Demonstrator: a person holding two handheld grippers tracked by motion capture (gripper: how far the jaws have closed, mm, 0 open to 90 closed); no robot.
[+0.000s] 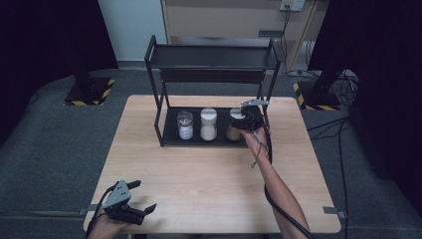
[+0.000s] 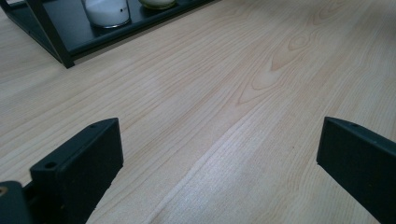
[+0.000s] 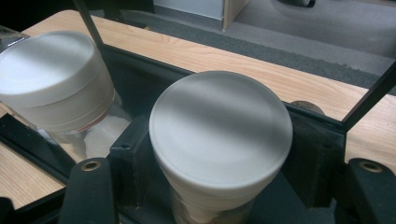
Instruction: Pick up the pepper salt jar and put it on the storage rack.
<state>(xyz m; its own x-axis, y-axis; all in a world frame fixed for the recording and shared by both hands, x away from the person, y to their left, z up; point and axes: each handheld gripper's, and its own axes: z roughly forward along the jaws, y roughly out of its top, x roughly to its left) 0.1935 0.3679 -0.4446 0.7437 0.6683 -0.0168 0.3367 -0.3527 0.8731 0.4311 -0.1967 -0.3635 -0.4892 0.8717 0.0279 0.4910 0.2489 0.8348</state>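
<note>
While the left gripper [image 1: 144, 196] rests with jaws spread wide over bare table [image 1: 209, 169], the right gripper [image 1: 247, 118] clamps a white-lidded jar [image 1: 235, 125].
Nearest the rack [image 1: 211, 64] is the held jar, on its bottom shelf, rightmost of three jars; no label is legible.
</note>
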